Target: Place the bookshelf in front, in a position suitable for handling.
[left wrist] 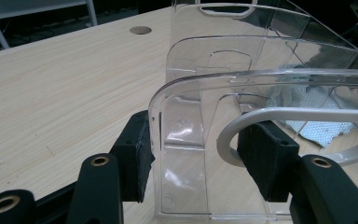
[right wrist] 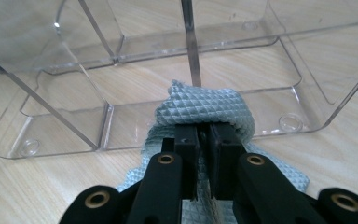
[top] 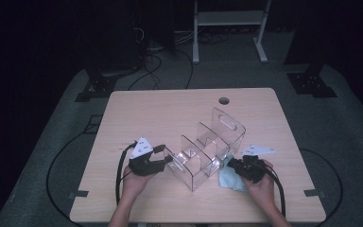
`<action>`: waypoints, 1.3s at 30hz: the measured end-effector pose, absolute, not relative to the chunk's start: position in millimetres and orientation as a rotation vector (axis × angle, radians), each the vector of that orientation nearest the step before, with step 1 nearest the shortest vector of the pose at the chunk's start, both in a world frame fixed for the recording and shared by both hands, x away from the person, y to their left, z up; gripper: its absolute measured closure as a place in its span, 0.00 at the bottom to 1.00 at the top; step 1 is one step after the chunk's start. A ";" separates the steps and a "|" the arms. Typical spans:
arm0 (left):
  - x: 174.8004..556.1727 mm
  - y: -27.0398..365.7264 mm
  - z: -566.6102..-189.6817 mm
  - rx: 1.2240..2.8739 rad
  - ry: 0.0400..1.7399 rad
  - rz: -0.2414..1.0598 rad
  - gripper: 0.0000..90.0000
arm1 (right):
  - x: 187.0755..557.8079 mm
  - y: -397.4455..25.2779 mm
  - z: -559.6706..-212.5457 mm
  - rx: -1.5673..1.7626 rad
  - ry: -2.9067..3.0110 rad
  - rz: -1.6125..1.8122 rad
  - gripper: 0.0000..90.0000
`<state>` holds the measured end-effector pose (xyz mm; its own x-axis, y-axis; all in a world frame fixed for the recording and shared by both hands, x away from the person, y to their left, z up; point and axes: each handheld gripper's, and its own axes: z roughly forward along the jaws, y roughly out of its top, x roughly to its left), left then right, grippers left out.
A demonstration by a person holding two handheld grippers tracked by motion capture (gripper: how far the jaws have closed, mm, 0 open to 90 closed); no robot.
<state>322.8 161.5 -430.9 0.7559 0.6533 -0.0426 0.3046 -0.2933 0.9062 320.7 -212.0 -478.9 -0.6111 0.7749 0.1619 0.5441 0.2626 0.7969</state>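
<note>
- While the right gripper (right wrist: 204,135) has its jaws pinched nearly together on a fold of the pale blue cloth (right wrist: 209,109), the bunched cloth just ahead of its tips touches the clear acrylic organizer (right wrist: 121,46).
- Its left gripper (left wrist: 198,156) partner stands wide open, pads straddling the organizer's near end wall without clamping it.
- By my reading, wiping is the step in hand: one tool steadies, the other rubs.
- Next, the cloth likely needs pushing along the wall or up over its rim into a compartment.
- Upright dividers beyond the cloth narrow the room; bare table (top: 146,109) lies open beside and behind both tools.
</note>
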 end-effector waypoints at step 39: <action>322.3 161.4 -431.4 1.891 0.733 0.416 0.51 | 322.9 -212.9 -478.6 1.239 2.283 1.293 0.92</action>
<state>322.3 161.4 -431.4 0.7548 0.6548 -0.0395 0.3020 -0.2934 0.9070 322.9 -212.9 -478.6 -0.6117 0.7683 0.1884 0.5566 0.2487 0.7927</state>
